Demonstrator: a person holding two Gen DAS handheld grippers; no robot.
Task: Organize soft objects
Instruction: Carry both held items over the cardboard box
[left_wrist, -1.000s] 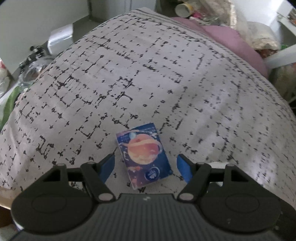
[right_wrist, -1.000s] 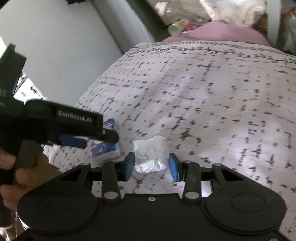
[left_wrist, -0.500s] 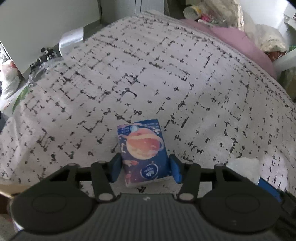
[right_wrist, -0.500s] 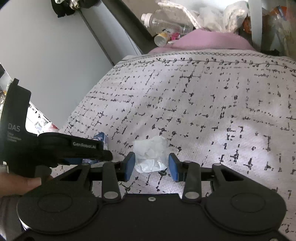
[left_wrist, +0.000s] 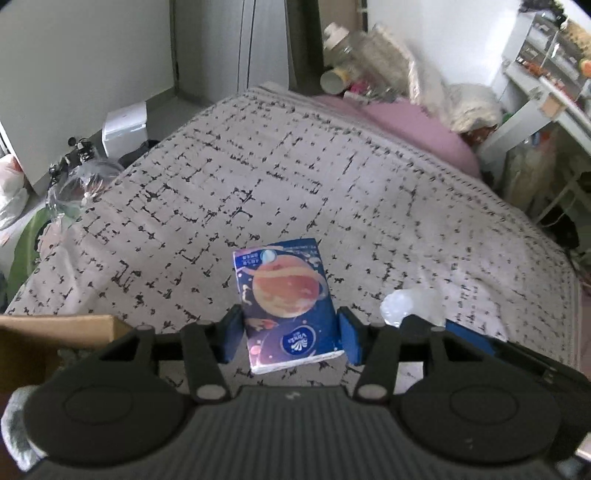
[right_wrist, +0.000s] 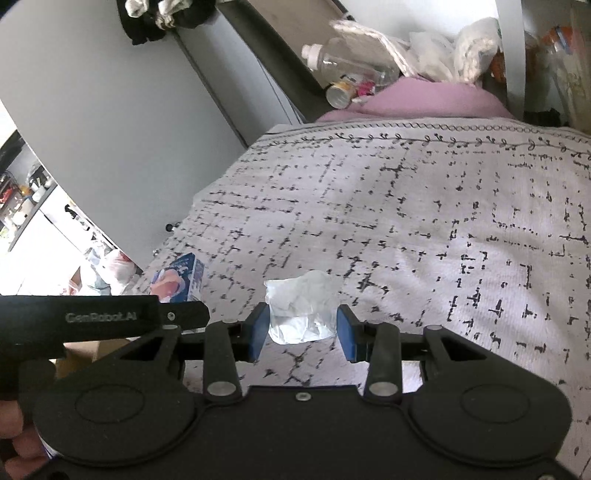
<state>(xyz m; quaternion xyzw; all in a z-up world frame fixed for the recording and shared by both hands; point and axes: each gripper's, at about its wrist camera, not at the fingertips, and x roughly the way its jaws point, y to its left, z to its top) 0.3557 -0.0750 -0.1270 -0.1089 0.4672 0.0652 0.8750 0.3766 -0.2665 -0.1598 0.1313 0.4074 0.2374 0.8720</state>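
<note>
My left gripper (left_wrist: 290, 338) is shut on a blue tissue pack (left_wrist: 286, 302) printed with an orange planet, and holds it lifted above the bed. My right gripper (right_wrist: 301, 330) is shut on a crumpled white plastic packet (right_wrist: 301, 312), also lifted above the bed. In the left wrist view the white packet (left_wrist: 413, 306) shows to the right of the tissue pack. In the right wrist view the tissue pack (right_wrist: 181, 278) shows at the left, above the left gripper's black body.
The bed has a white cover with black marks (left_wrist: 295, 177) and a pink pillow (left_wrist: 413, 125) at its far end. A cardboard box edge (left_wrist: 55, 332) lies at lower left. Bottles and bags (right_wrist: 351, 62) crowd the headboard. Clutter lines the floor at left.
The left gripper closed on the tissue pack. Both grippers then rose with their objects, so more of the room and the cardboard box came into view.
</note>
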